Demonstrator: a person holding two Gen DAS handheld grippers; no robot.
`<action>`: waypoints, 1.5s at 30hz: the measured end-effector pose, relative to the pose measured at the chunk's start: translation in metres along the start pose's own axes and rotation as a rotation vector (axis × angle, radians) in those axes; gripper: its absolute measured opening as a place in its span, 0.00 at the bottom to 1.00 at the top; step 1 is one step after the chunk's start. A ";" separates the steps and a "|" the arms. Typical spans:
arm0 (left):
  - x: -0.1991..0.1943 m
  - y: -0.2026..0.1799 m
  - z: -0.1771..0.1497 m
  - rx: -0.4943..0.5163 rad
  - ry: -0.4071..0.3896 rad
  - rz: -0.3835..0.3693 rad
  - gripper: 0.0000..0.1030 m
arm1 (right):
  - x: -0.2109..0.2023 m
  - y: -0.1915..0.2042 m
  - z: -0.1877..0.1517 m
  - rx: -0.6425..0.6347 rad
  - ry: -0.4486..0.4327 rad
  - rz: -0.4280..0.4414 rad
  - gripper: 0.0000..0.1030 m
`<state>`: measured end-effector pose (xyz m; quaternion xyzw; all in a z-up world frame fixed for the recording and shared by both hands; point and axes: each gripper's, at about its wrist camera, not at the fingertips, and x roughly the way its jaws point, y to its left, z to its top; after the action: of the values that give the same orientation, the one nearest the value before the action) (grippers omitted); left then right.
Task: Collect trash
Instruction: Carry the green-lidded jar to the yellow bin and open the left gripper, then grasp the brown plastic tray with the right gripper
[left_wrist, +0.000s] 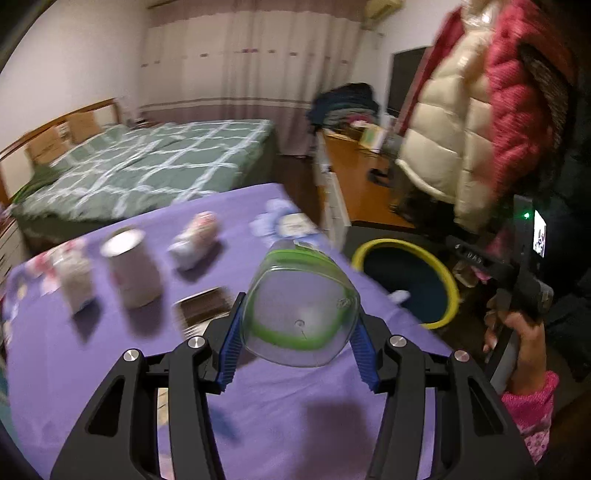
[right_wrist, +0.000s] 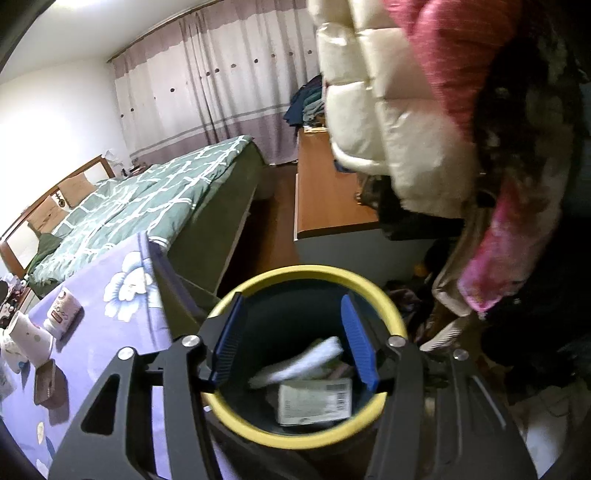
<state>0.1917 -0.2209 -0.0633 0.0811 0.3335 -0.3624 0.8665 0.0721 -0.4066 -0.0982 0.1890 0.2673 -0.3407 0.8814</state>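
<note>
My left gripper (left_wrist: 300, 308) is shut on a clear plastic bottle (left_wrist: 295, 266) with green bands, held bottom-first above the purple tablecloth (left_wrist: 295, 424). Just past the table's right edge stands a dark bin with a yellow rim (left_wrist: 402, 245). My right gripper (right_wrist: 291, 299) hangs open directly over that bin (right_wrist: 314, 271), nothing pressed between its blue pads. Down inside lie a white crumpled piece (right_wrist: 306, 362) and a flat box with a barcode (right_wrist: 314, 402). On the table remain a paper cup (left_wrist: 131, 269), a crumpled packet (left_wrist: 194, 240), a small carton (left_wrist: 74, 280) and a dark flat box (left_wrist: 201, 306).
A person's hand (left_wrist: 517, 332) in a pink sleeve holds the right gripper beside the bin. Puffy cream and red jackets (left_wrist: 461, 110) hang close above it. A green-quilted bed (left_wrist: 147, 166) lies beyond the table, a wooden desk (right_wrist: 332, 199) to the right.
</note>
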 end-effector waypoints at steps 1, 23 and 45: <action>0.011 -0.016 0.007 0.022 0.005 -0.027 0.50 | -0.002 -0.006 0.000 0.002 -0.004 -0.006 0.52; 0.194 -0.173 0.062 0.139 0.149 -0.174 0.83 | -0.012 -0.099 -0.001 0.045 -0.008 -0.102 0.58; -0.017 0.093 -0.009 -0.204 -0.156 0.264 0.94 | -0.011 0.037 -0.020 -0.145 0.028 0.069 0.61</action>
<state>0.2415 -0.1402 -0.0692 0.0075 0.2868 -0.2149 0.9335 0.0841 -0.3647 -0.1016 0.1383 0.2968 -0.2871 0.9002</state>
